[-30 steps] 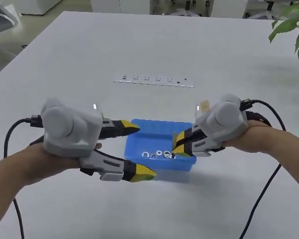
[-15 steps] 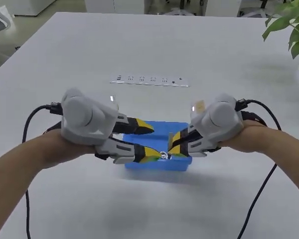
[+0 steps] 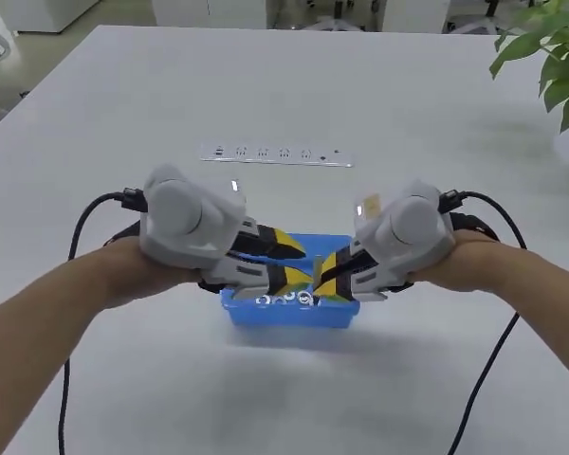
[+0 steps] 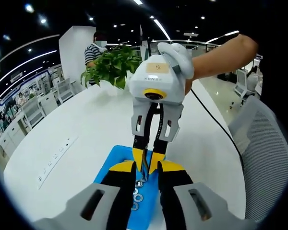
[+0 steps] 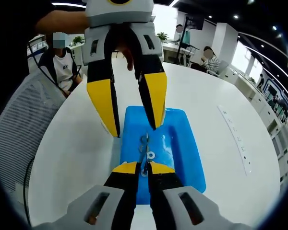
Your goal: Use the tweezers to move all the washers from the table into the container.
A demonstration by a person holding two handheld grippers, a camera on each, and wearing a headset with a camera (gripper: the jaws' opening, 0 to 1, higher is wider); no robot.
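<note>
A blue container point(image 3: 286, 316) sits on the white table between both grippers, with several metal washers point(image 3: 286, 299) inside it. My right gripper point(image 3: 322, 277) is shut on thin metal tweezers point(image 5: 144, 149) that point down into the container point(image 5: 182, 143), close to a washer point(image 5: 150, 155). My left gripper point(image 3: 299, 262) faces it from the other side, open, its yellow-tipped jaws point(image 5: 134, 130) standing wide above the container. In the left gripper view the tweezers point(image 4: 143, 168) reach in between my own jaws point(image 4: 146, 167), and washers point(image 4: 137, 194) lie below in the container point(image 4: 119, 158).
A white power strip point(image 3: 270, 153) lies farther back on the table. A green plant point(image 3: 550, 66) stands at the far right edge. Cables trail from both grippers toward me. Seated people and a mesh chair point(image 5: 24, 124) are beyond the table.
My left gripper has moved right, from the container's left side to over it, and its jaws now straddle the tweezers. The right gripper has stayed almost in place.
</note>
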